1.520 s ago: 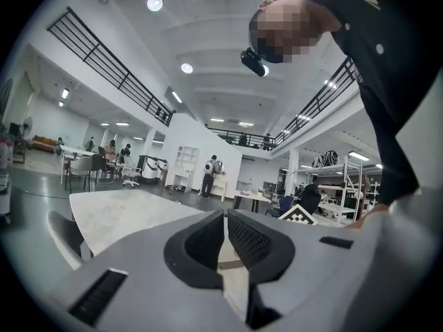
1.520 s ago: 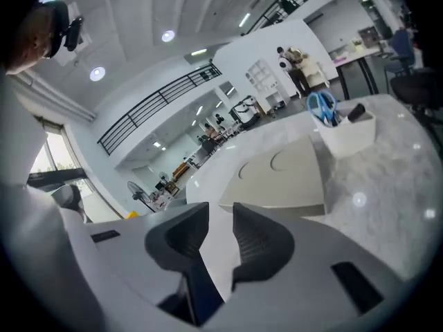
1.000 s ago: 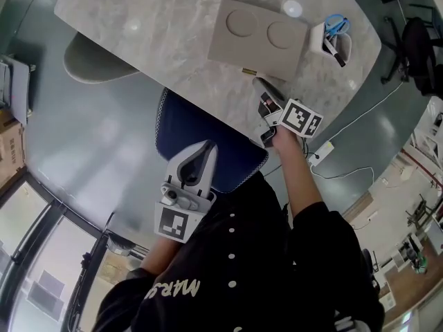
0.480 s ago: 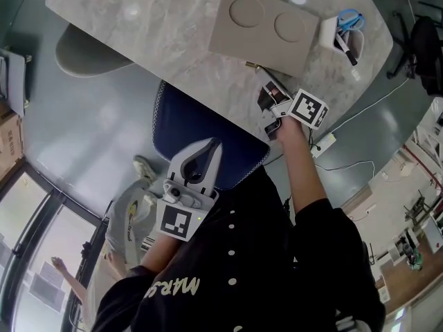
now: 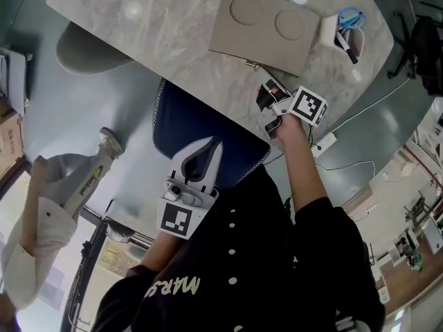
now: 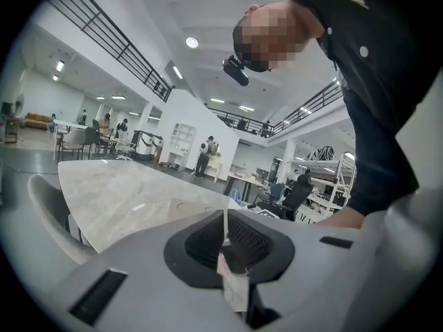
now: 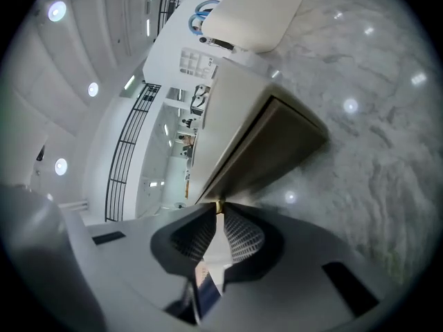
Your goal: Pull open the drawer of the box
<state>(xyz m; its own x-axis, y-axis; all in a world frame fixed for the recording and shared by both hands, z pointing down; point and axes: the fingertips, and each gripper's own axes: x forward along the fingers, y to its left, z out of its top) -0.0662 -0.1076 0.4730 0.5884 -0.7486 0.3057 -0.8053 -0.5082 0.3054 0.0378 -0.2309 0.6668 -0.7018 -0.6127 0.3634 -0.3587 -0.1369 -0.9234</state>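
A flat beige box (image 5: pixel 259 30) with two round recesses in its top lies on the marble table (image 5: pixel 166 19). A small gold knob (image 5: pixel 250 64) sticks out of its near side. My right gripper (image 5: pixel 260 80) reaches to that knob from the table's edge. In the right gripper view the drawer front (image 7: pixel 277 151) fills the middle. The knob (image 7: pixel 219 205) sits between the tips of my right gripper (image 7: pixel 219 214), whose jaws are closing and pinch it. My left gripper (image 5: pixel 196 163) hangs off the table over the chair, shut and empty (image 6: pixel 225 227).
A white holder (image 5: pixel 337 37) with pens and blue scissors stands right of the box. A blue chair (image 5: pixel 201 126) is below the table's edge and a grey chair (image 5: pixel 83 54) at the left. A person (image 5: pixel 48 213) walks on the floor at far left.
My right gripper has crept a little closer to the box's knob. A person has walked into the head view at the lower left. The left gripper has stayed put.
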